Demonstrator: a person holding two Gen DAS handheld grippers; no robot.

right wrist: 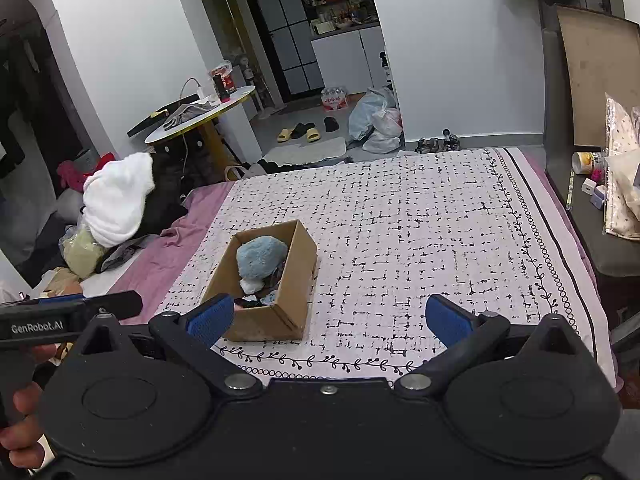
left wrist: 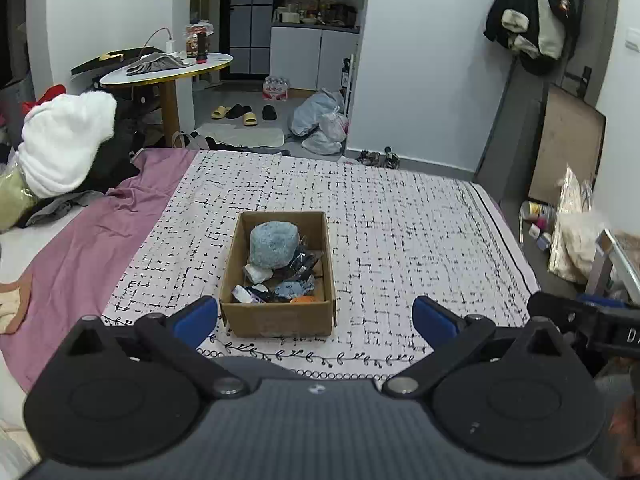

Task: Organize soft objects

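A brown corrugated cardboard box [left wrist: 277,276], rectangular and open-topped with flaps cut away, sits on the bed's white coverlet [left wrist: 400,220]. The coverlet is printed with a broken black grid and edged with a vine-and-ring border. All places below are taken from the box.

Inside the box, at its far end, lies a rounded, fuzzy pale-blue soft object [left wrist: 274,245], plush in texture. Touching its near side is a small white soft piece [left wrist: 256,274]. Toward the near end there is a jumble of dark crinkled pieces, a blue-grey scrap and something orange against the near wall; these are too tangled to tell apart.

The left tool [left wrist: 316,316] hangs just short of the box's near wall, blue textured pads spread wide, holding nothing; the box's near end falls between its fingers in the left wrist view. The right tool [right wrist: 328,318] is also spread wide and empty, off to the box's near right, its left pad overlapping the box's near corner in its own view. In that view the left tool's black handle reads "GenRobot.AI" in white, with a person's hand [right wrist: 18,428] gripping below it.

Left of the box, mauve sheet fabric [left wrist: 80,232] lies rumpled, and beyond that a heap with a white fluffy bundle [left wrist: 64,140]. Far beyond the box stands a round white bench [left wrist: 168,70] with a gold rim and wooden leg, grey cloth draped on it. Yellow and black slippers [left wrist: 240,114] rest on the floor behind.
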